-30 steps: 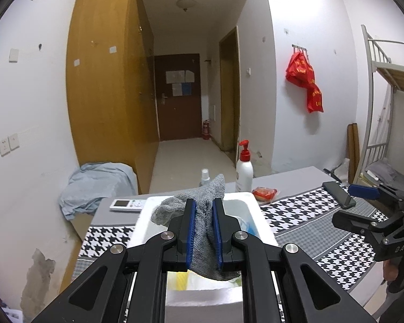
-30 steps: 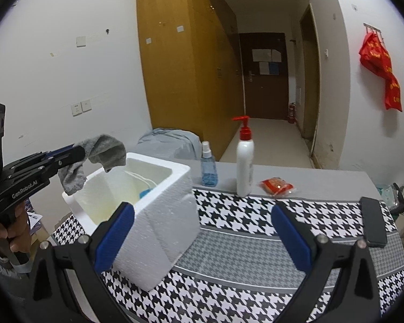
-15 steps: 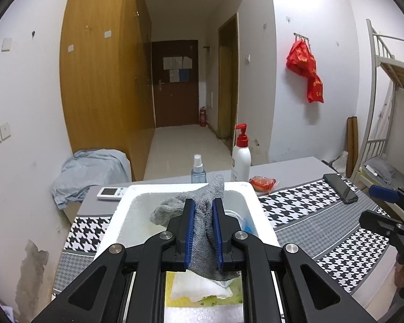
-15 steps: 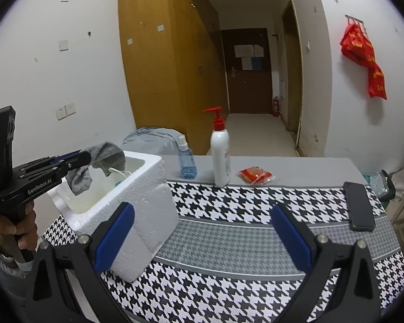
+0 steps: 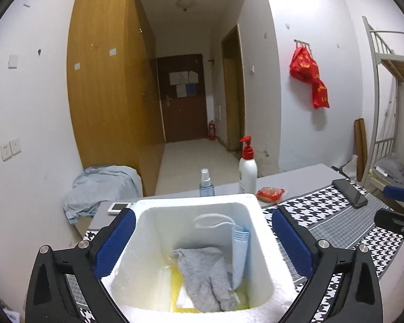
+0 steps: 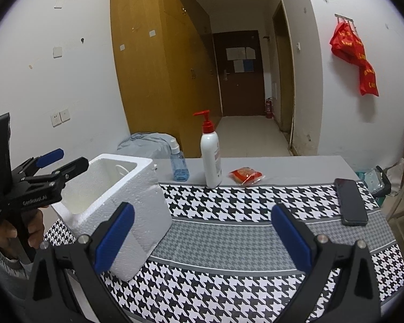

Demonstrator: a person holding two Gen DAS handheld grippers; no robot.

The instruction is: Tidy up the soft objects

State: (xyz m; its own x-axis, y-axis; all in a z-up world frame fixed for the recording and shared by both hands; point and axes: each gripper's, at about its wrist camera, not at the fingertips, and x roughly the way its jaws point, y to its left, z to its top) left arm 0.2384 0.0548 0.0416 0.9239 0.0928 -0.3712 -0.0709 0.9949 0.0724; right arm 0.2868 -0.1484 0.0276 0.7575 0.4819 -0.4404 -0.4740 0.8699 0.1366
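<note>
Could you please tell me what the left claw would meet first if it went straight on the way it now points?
Probably the white foam box: the open left claw straddles its rim, pointing down towards the grey sock inside.

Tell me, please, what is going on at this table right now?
A person is sorting soft items into the white foam box with two handheld grippers. The left gripper hangs over the box; its jaws have just been opening and nothing is between them. The grey knitted sock lies inside the box beside a blue face mask. The right gripper is open and empty over the black-and-white houndstooth cloth.
</note>
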